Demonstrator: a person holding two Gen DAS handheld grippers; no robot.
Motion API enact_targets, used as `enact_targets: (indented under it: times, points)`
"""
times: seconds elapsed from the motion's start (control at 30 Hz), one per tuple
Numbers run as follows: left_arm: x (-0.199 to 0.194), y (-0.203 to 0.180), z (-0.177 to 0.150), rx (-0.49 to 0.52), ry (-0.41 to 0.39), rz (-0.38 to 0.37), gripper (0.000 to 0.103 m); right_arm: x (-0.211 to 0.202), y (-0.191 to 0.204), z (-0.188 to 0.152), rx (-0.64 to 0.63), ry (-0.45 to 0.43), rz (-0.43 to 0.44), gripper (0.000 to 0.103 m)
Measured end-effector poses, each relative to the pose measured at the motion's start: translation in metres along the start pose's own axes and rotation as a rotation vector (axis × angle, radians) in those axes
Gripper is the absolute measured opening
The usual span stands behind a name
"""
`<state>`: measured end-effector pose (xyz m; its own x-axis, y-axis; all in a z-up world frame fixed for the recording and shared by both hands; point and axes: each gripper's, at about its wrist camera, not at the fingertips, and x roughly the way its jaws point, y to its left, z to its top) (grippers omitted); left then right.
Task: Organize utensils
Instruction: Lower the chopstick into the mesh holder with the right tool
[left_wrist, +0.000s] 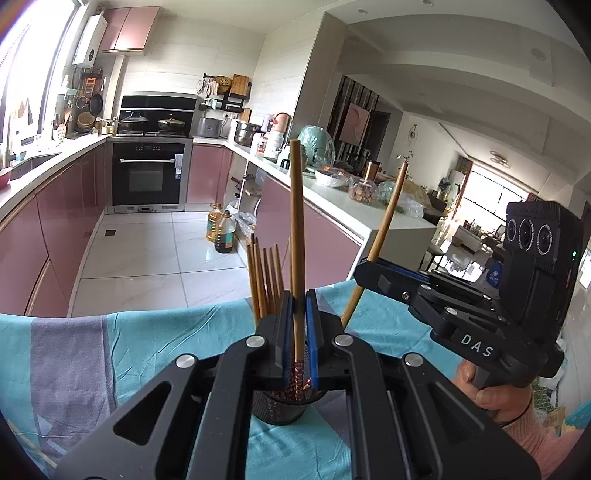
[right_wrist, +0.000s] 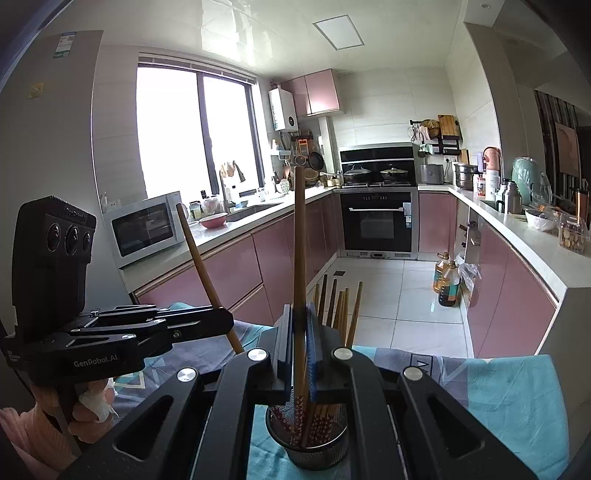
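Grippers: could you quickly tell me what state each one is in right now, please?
Left gripper: closed, holding a chopstick upright above the holder.
Right gripper: closed, holding another chopstick upright above the same holder.

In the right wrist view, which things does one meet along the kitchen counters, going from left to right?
Microwave → pink bowl → sink faucet → oven → steel pot → green appliance → cookie box.

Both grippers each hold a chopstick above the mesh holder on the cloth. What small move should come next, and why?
Probably lower the left gripper until its chopstick sits in the mesh holder, then open. Its patterned end already hangs over the rim, other chopsticks stand inside, and the right gripper is also shut on a chopstick.
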<state>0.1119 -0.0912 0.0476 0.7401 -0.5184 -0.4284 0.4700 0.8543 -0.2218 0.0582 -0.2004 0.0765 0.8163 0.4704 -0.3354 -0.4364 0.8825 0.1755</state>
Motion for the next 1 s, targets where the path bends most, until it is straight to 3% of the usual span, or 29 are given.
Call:
enact_targets:
  times: [1.0]
  points:
    - [0.023, -0.01, -0.005, 0.025, 0.102, 0.03, 0.007, 0.027, -0.012, -0.019, 0.033, 0.083, -0.009, 0.006]
